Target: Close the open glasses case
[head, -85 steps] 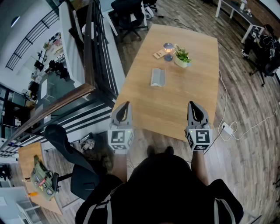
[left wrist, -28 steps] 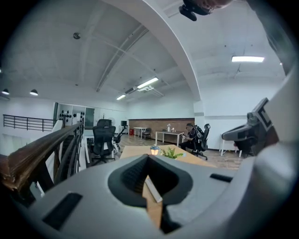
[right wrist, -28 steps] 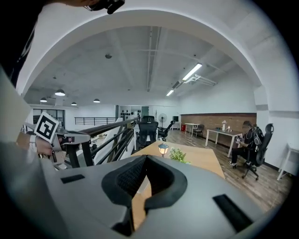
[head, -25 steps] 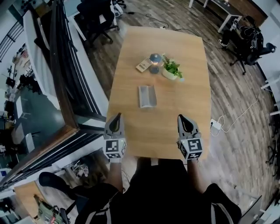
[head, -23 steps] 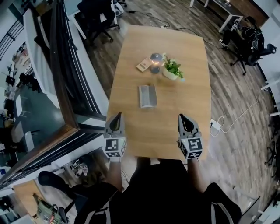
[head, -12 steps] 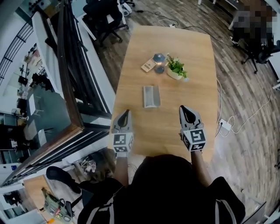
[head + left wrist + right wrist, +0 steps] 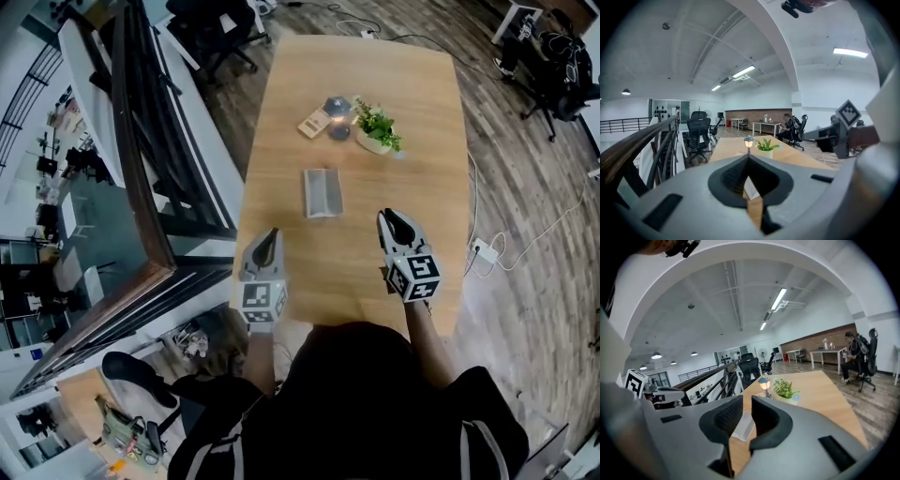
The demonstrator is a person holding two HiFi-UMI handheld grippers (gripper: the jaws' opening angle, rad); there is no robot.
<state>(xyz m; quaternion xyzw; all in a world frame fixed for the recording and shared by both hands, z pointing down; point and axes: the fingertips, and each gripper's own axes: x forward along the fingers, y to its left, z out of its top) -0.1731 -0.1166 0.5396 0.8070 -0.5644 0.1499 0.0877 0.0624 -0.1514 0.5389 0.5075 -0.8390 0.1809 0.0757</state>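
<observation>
The open grey glasses case (image 7: 322, 192) lies flat in the middle of the long wooden table (image 7: 422, 122). My left gripper (image 7: 271, 234) hovers over the table's near left edge, short of the case, with its jaws shut and empty. In the left gripper view the case (image 7: 750, 188) shows through the notch behind the shut left gripper (image 7: 748, 159). My right gripper (image 7: 387, 217) is near and to the right of the case. Its jaws are opening, with a narrow gap and nothing between them. Past the right gripper (image 7: 746, 401) the case (image 7: 743, 427) lies ahead.
Beyond the case stand a small potted plant (image 7: 377, 127), a little lamp (image 7: 337, 106) and a flat card-like item (image 7: 313, 122). A railing and drop run along the table's left side (image 7: 141, 197). A cable and power strip (image 7: 481, 251) lie on the floor at right.
Both grippers have moved forward over the table toward the case, the right one farther and with a roll. The right jaws have parted slightly.
</observation>
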